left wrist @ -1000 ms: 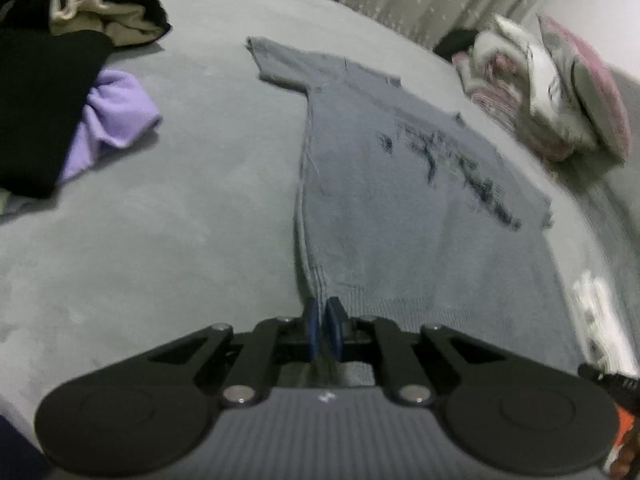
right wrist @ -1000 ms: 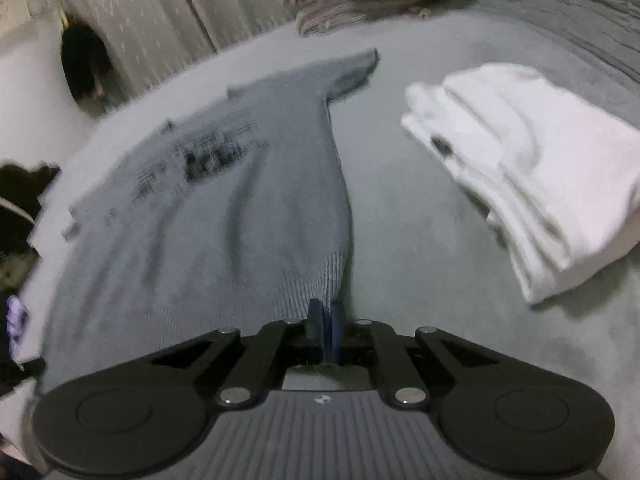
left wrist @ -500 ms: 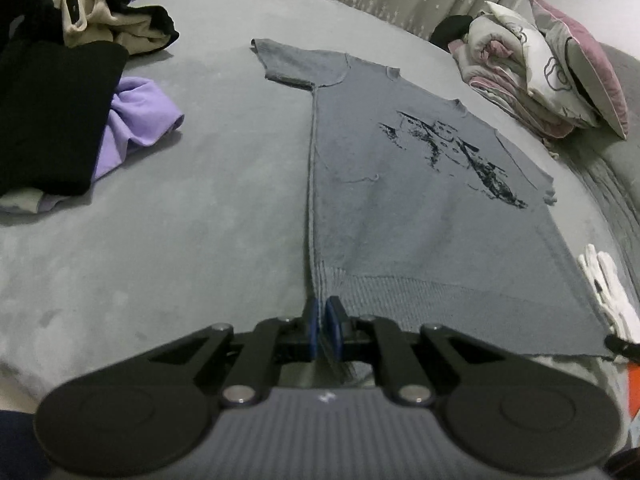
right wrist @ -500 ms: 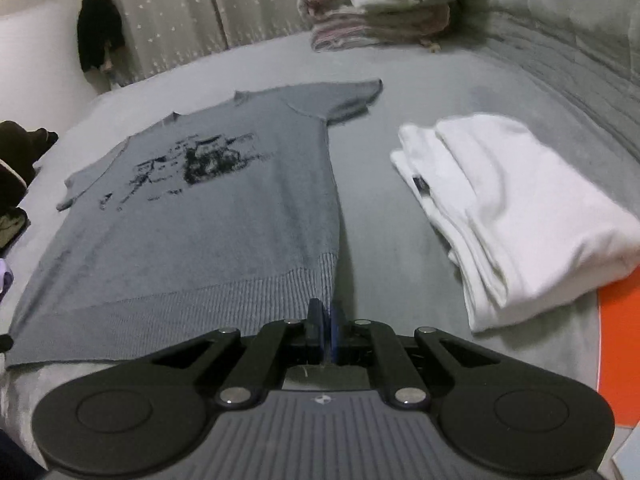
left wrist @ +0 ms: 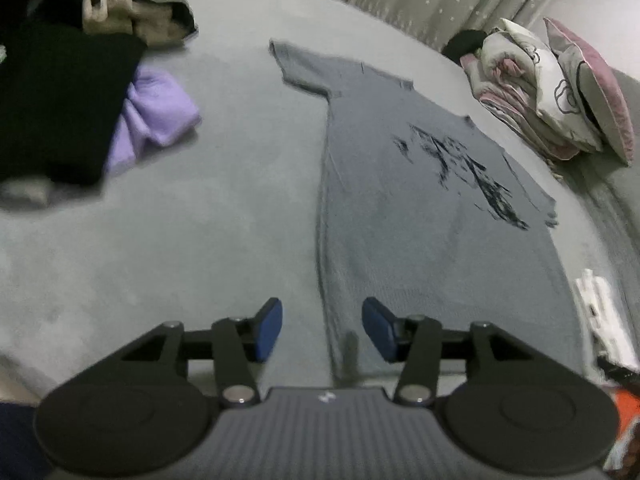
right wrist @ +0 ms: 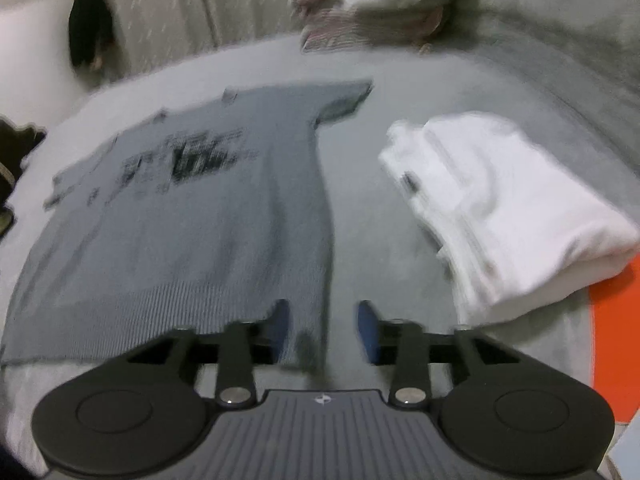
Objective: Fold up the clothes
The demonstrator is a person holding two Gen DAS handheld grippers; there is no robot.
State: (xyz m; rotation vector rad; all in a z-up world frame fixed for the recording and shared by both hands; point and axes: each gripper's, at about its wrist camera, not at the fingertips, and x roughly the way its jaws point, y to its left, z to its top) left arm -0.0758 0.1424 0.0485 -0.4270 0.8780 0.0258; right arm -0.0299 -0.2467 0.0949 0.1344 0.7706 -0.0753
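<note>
1. The grey T-shirt [left wrist: 420, 208] is spread flat, print side up, on the grey bed cover [left wrist: 200, 240]. It is seen from the hem end, w/ the collar at approx. 12 o'clock in both views.
2. Left gripper [left wrist: 322, 330]: jaws are wide apart, nothing held. The left hem corner of the shirt lies between the blue pads [left wrist: 270, 330], not pinched.
3. Right gripper [right wrist: 323, 332]: jaws likewise wide apart and empty. The right hem corner sits between them, nearer the 9 o'clock pad; contact can't be told, as the view is blurred.
4. Step in hand, judged: the shirt is laid out and both hem corners are free, so the spread-out stage looks done and no fold has been made yet.
5. Next move, judged: a fresh grip is needed. Either both hem corners are pinched and carried toward the collar at 12 o'clock, or one side edge w/ its sleeve is taken and laid over the middle. Both layers should be caught at each corner, and both sides moved evenly, so no skew is made.
6. Surroundings: a folded white garment [right wrist: 500, 208] lies at 3 o'clock of the shirt in the right view, apart from it. A purple garment [left wrist: 152, 120] and a dark clothes pile [left wrist: 60, 92] are seen at 10 o'clock in the left view, pillows [left wrist: 560, 84] at 2 o'clock.
</note>
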